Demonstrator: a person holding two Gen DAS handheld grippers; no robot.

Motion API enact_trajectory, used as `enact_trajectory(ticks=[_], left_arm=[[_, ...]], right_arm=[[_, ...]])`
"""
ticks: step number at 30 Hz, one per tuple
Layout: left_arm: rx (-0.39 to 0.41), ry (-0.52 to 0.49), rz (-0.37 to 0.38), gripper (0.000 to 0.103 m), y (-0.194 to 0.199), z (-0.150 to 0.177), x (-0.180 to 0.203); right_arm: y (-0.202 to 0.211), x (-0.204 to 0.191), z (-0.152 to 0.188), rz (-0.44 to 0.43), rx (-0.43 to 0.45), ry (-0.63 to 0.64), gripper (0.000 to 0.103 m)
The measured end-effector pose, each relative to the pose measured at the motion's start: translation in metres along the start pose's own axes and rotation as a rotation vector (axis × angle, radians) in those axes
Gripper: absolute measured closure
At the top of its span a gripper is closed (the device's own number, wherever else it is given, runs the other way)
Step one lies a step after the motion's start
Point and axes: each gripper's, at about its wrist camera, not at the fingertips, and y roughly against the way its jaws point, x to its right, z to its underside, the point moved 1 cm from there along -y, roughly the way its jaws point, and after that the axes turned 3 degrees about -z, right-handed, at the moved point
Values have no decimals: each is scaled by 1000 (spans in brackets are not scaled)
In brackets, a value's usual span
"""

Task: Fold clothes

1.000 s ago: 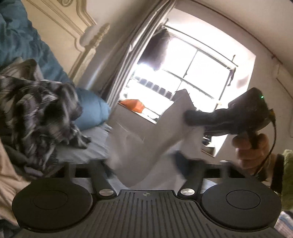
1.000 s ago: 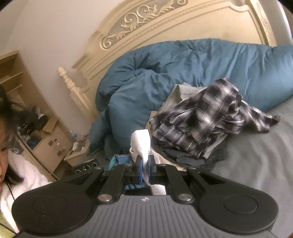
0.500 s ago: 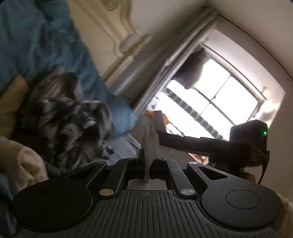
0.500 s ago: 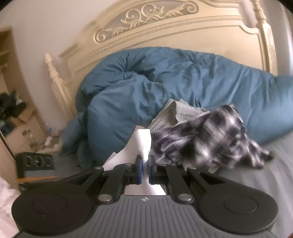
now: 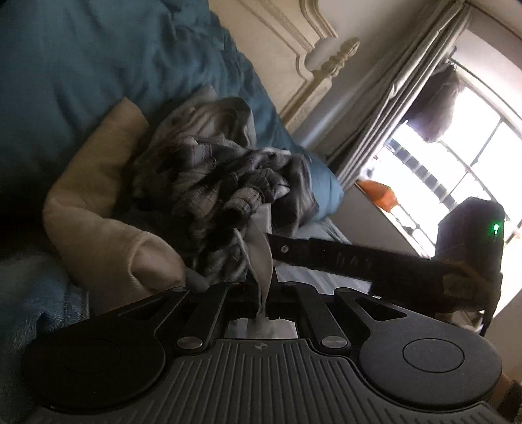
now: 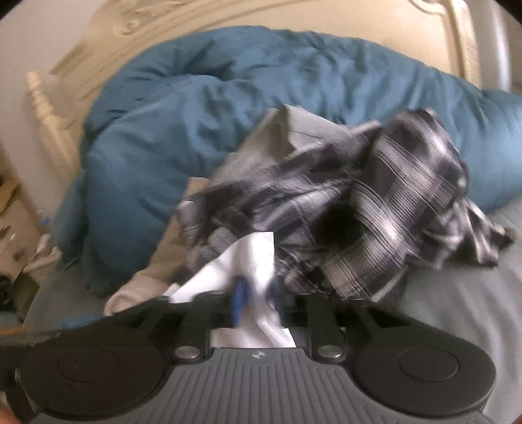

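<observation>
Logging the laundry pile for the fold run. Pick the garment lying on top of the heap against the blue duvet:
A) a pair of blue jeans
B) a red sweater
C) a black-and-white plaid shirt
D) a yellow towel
C: the plaid shirt is crumpled over the grey and beige clothes, in front of the blue duvet; nothing red, yellow or denim shows in the heap.

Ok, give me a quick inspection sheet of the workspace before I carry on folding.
Surface: grey bed sheet, mostly covered.
Job's things: white cloth; crumpled black-and-white plaid shirt; beige garment.
Clutter: bunched teal duvet.
Grippers: left gripper shut on the white cloth; right gripper opening, cloth between its jaws.
Cables: nothing seen.
Surroundings: cream carved headboard, curtain, bright window.
</observation>
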Motion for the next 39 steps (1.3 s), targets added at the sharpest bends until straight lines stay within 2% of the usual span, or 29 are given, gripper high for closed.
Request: enact_trajectory(ticks=[2, 4, 5, 8, 10, 13, 16, 18, 21, 25, 29, 33, 36, 39], left_arm=[[15, -3, -15, 101, 2, 0, -2], [22, -5, -32, 101, 4, 1, -4], [18, -11, -41, 101, 3, 0, -3], [2, -28, -67, 100, 0, -3, -2], [-7, -47, -87, 97, 1, -5, 0], [2, -60, -110, 86, 3, -10, 3], [22, -61, -130, 69, 9, -15, 6], [52, -64, -155, 49, 14, -18, 11], [115, -98, -180, 47, 27, -18, 21], [112, -166, -130, 46, 39, -4, 41], [-7, -264, -15, 43, 37, 36, 65], [-153, -343, 58, 43, 27, 83, 83], [-261, -406, 107, 43, 21, 115, 94], [-358, -490, 181, 43, 21, 141, 112]], right_arm=[[9, 5, -1, 2, 35, -46, 68], [33, 14, -4, 8, 87, -101, 57], [47, 19, -5, 20, 115, -130, 57], [105, 37, 2, 74, 195, -235, 56], [149, 46, 17, 123, 245, -299, 52], [208, 54, 47, 206, 281, -376, 45], [264, 60, 91, 290, 323, -489, 43], [291, 64, 120, 331, 345, -571, 43], [316, 67, 160, 402, 347, -680, 43], [335, 69, 201, 456, 338, -794, 44], [340, 63, 230, 521, 329, -902, 48], [371, 30, 265, 534, 406, -963, 53], [408, -7, 297, 625, 434, -962, 53], [443, -45, 339, 764, 449, -993, 54]])
